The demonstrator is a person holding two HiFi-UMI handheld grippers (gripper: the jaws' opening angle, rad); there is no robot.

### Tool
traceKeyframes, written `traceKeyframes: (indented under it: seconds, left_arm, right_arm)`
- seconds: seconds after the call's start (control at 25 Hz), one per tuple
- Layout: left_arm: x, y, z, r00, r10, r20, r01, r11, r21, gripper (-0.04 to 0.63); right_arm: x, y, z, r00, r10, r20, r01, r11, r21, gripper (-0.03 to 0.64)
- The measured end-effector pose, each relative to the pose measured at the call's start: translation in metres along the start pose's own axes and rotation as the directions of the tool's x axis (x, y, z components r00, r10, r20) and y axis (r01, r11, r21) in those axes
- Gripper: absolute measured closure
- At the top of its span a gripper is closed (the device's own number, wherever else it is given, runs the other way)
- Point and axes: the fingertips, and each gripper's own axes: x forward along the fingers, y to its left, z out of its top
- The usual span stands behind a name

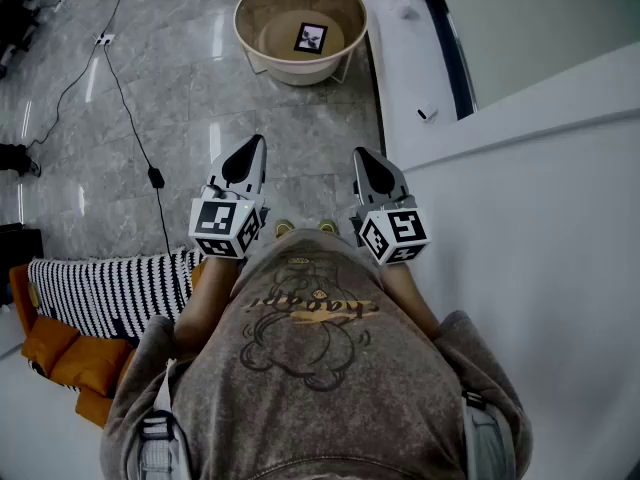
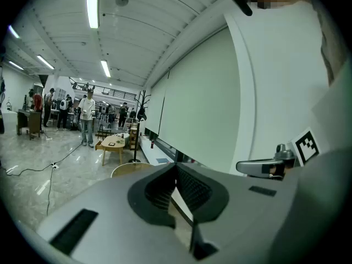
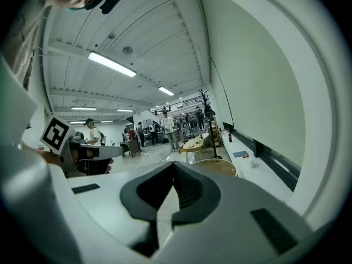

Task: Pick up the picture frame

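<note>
Both clenched and empty: left tool [image 1: 250, 153] and right tool [image 1: 368, 164], side by side. Picture frame [image 1: 311, 37] lies in the round tub [image 1: 247, 40], well apart from them.

Bright ceiling strip lights [image 2: 92, 4]; floor [image 1: 215, 43] glare; fisheye-warped dark corners.

Left claw [image 1: 257, 144], right claw [image 1: 361, 155] side by side, both jaws closed, empty, tips pointing slightly down.
</note>
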Motion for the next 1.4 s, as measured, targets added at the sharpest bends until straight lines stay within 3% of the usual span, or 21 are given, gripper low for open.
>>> traceKeyframes:
  seconds: [0.52, 0.96, 1.4]
  left_arm:
    - [-0.011, 0.011, -0.007, 1.0, -0.011, -0.011, 0.011, 1.0, 0.002, 0.578]
    - [-0.026, 0.028, -0.026, 0.999, -0.047, -0.011, 0.047, 0.999, 0.004, 0.578]
    - [-0.009, 0.047, -0.02, 0.998, -0.058, -0.006, 0.059, 0.998, 0.004, 0.578]
  right_arm:
    - [0.003, 0.016, -0.005, 1.0, 0.011, 0.021, -0.011, 1.0, 0.014, 0.598]
    - [-0.007, 0.035, -0.028, 0.998, -0.048, 0.031, 0.047, 0.999, 0.028, 0.597]
    - [0.02, 0.032, -0.022, 0.997, -0.064, 0.051, 0.062, 0.997, 0.034, 0.597]
